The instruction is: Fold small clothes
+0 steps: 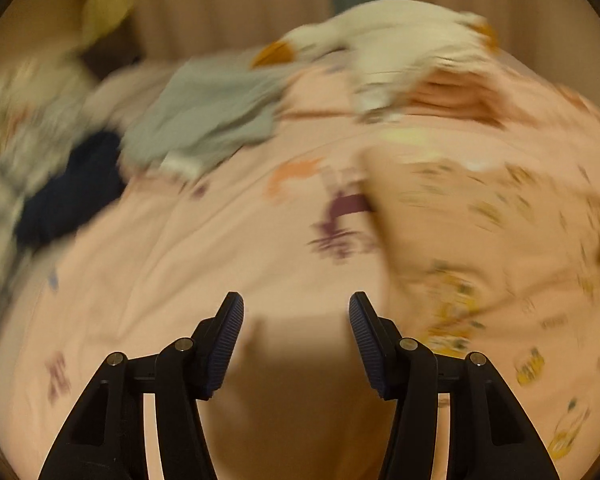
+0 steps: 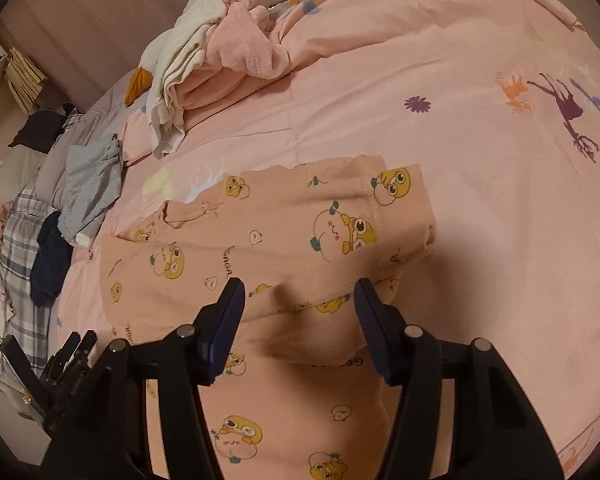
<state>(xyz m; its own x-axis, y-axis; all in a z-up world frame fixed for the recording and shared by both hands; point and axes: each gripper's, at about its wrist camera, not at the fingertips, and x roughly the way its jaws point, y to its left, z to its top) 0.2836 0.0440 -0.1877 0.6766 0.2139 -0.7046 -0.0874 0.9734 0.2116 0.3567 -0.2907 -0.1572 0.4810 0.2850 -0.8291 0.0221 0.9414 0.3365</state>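
Note:
A peach garment printed with yellow cartoon figures lies partly folded on the pink bed sheet. My right gripper hovers just over its near fold. The jaws stand apart and the pads do not press the cloth. In the blurred left wrist view the same garment lies to the right. My left gripper is open above bare sheet, with nothing between its fingers.
A heap of cream and pink clothes sits at the back. A grey garment, a navy one and plaid fabric lie at the left. A black mechanical part shows at the lower left.

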